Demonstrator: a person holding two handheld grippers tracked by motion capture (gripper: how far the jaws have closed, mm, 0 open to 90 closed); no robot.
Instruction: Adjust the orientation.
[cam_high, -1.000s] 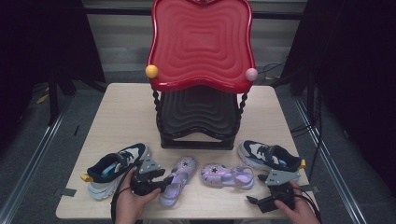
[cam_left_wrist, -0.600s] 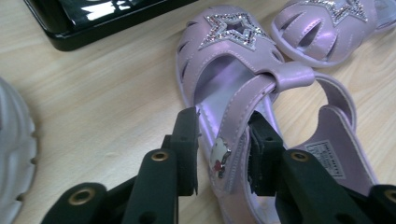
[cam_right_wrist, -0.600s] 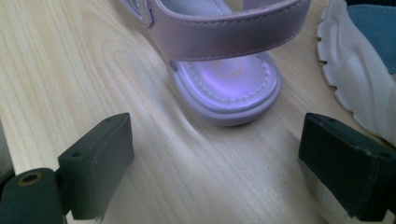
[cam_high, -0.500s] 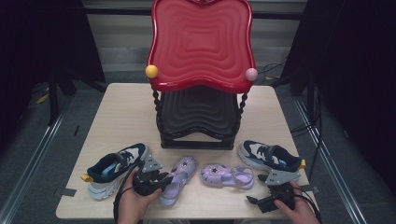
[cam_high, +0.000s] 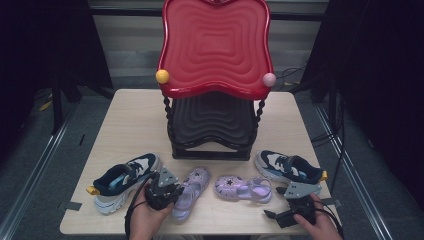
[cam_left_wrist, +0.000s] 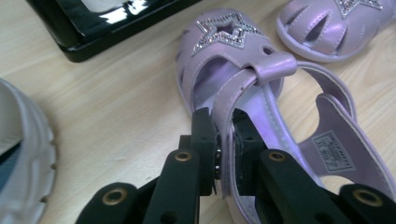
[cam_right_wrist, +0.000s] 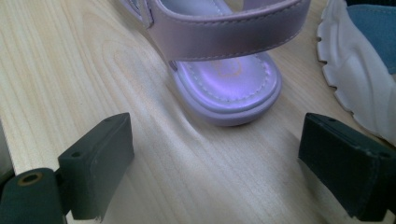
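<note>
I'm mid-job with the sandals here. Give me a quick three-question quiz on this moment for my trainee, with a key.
1. True or false: the left hand-held gripper is clamped on the side strap of the left purple sandal.
2. Which shoe's heel lies straight ahead of the right hand-held gripper in the right gripper view? A) the right purple sandal B) the left sneaker C) the right sneaker
3. Fill in: the jaws of the right hand-held gripper stand ____, with bare table between them.

Key:
1. True; its jaws have just been closing and now pinch the strap.
2. A
3. open
</note>
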